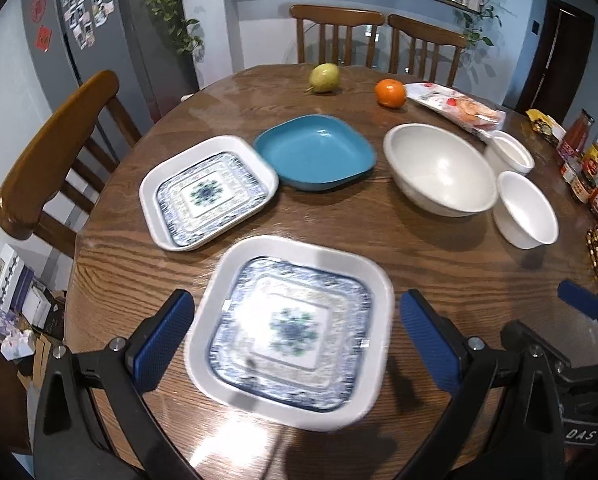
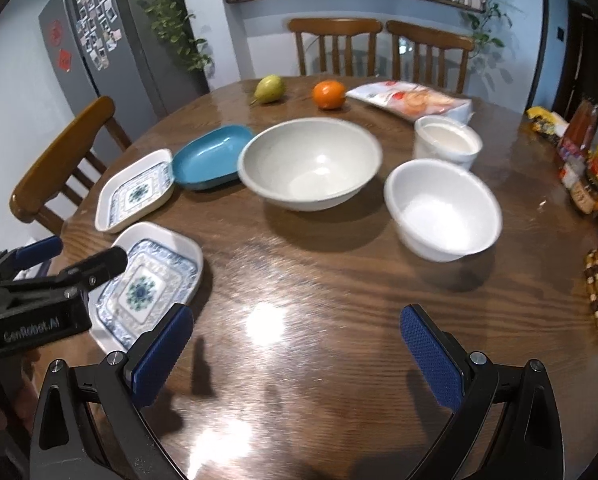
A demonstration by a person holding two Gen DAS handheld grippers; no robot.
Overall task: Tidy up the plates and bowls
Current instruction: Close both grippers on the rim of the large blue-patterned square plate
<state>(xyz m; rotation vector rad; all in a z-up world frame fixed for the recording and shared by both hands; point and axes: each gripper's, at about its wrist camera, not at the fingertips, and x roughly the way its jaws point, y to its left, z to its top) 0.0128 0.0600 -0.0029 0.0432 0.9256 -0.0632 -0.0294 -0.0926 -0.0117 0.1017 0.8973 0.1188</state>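
2 open-jawed grippers, left gripper (image 1: 295,340) framing a patterned plate (image 1: 289,330).

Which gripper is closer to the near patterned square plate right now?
Left. The left gripper is open with its fingers on either side of the near patterned plate. The right gripper is open over bare table, to the plate's right.

on the table (image 2: 299,280) the near plate (image 1: 291,332) is set before the far plate (image 1: 209,194), to whose right the square dish (image 1: 315,152), the large bowl (image 1: 441,168) and two small bowls (image 1: 525,208) are ranged, with the pear (image 1: 324,77) and orange (image 1: 390,93) placed behind.
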